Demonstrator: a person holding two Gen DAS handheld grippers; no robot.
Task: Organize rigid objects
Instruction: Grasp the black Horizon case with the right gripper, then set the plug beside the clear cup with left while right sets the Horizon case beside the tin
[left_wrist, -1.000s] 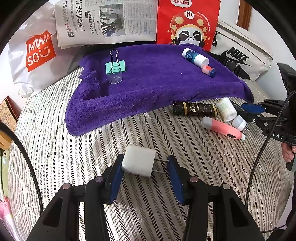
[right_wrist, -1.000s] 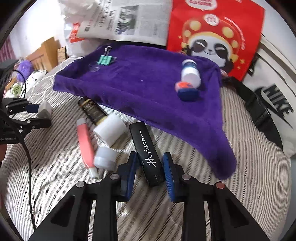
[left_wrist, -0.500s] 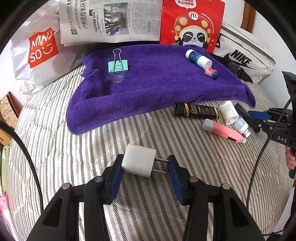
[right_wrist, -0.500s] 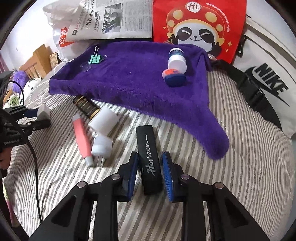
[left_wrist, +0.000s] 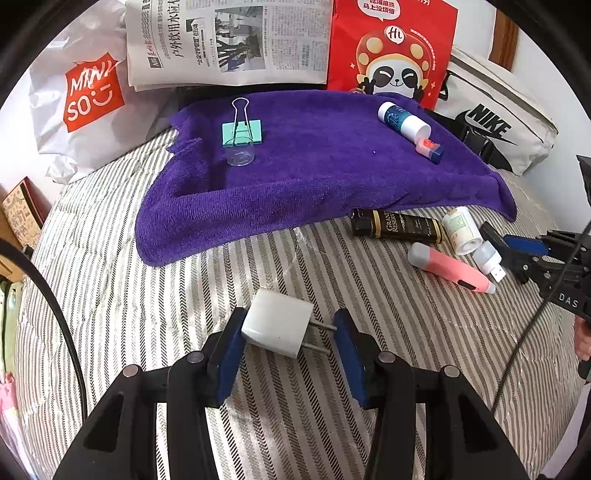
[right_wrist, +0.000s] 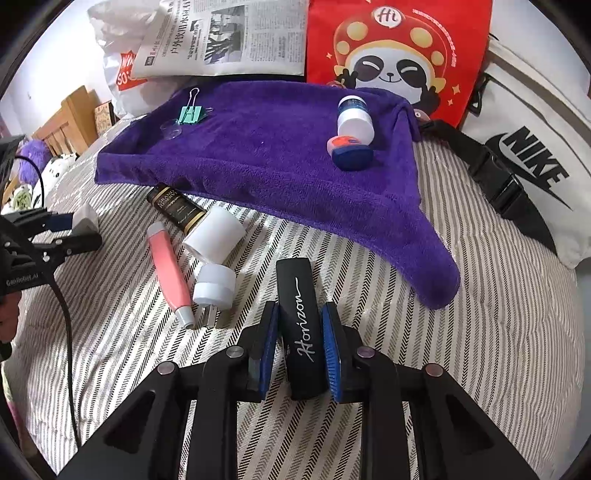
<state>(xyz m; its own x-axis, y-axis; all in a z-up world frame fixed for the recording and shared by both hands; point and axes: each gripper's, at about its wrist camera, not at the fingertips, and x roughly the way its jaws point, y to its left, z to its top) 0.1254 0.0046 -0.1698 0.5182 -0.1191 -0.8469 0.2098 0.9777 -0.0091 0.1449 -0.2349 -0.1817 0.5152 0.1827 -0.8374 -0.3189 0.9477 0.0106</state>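
Step in hand, by my judgement: carrying loose items to the purple towel (left_wrist: 314, 177), where a binder clip (left_wrist: 242, 127), a small clear cup (left_wrist: 240, 155), a blue-and-white bottle (left_wrist: 402, 120) and a small blue-and-pink item (left_wrist: 430, 149) already lie.

My left tongs (left_wrist: 290, 343) hold a white plug adapter (left_wrist: 277, 326) between them: one pad bears on its body, the other on its prong tips. It sits over the striped bedspread (left_wrist: 110, 295), well short of the towel's near edge.

My right tongs (right_wrist: 299, 343) are narrow, clamped on a black case marked "Horizon" (right_wrist: 301, 317), which lies lengthwise between the pads, pointing toward the towel.

Still on the bedspread, beside the towel's hem: a dark tube (right_wrist: 177, 208), a white bottle (right_wrist: 216, 236), a pink pen-like item (right_wrist: 170, 273) and a small white capped piece (right_wrist: 214, 286).

Next move, as I judge it: carry both items forward and set them down on free towel. The prong-tip grip looks liable to pivot.
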